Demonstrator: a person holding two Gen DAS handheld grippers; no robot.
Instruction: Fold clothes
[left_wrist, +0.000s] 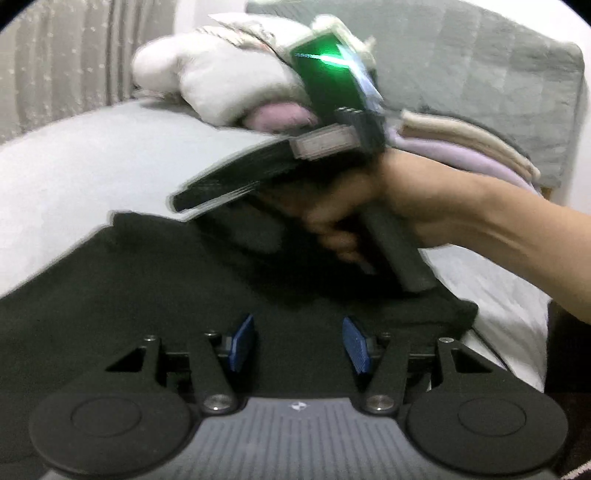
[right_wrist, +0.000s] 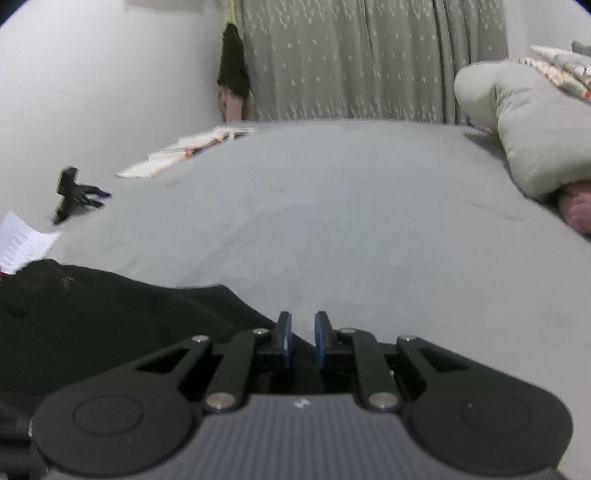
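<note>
Right wrist view: shows the right gripper (right_wrist: 303, 339) low over the grey bed sheet (right_wrist: 332, 221), fingers parted only by a narrow gap, holding nothing. Reaches just past the edge of the black garment (right_wrist: 110, 325), which lies spread flat at the near left of the bed. Shows also a pillow (right_wrist: 535, 140) at the far right, some open books (right_wrist: 184, 151) and a spare black tool (right_wrist: 70, 195) near the wall.

Left wrist view: shows the left gripper (left_wrist: 299, 343) with fingers wide apart and empty, hovering right above the same black garment (left_wrist: 147, 295). Shows the right hand (left_wrist: 351, 214) crossing in front, blurred by motion, close above the cloth. Behind it, a folded stack (left_wrist: 461, 147) of pale clothes, well apart from the black one.

Probably about to take hold for a fold. Risks from here:
- Closing on the sheet together with the garment, because both lie flat and touching; would drag the bedding.
- Pinching only one layer at the edge, so the fold comes out crooked.
- Knocking the two tools together, being so near over the same cloth.
- Missing the edge entirely, since black on black hides hems and seams.
</note>
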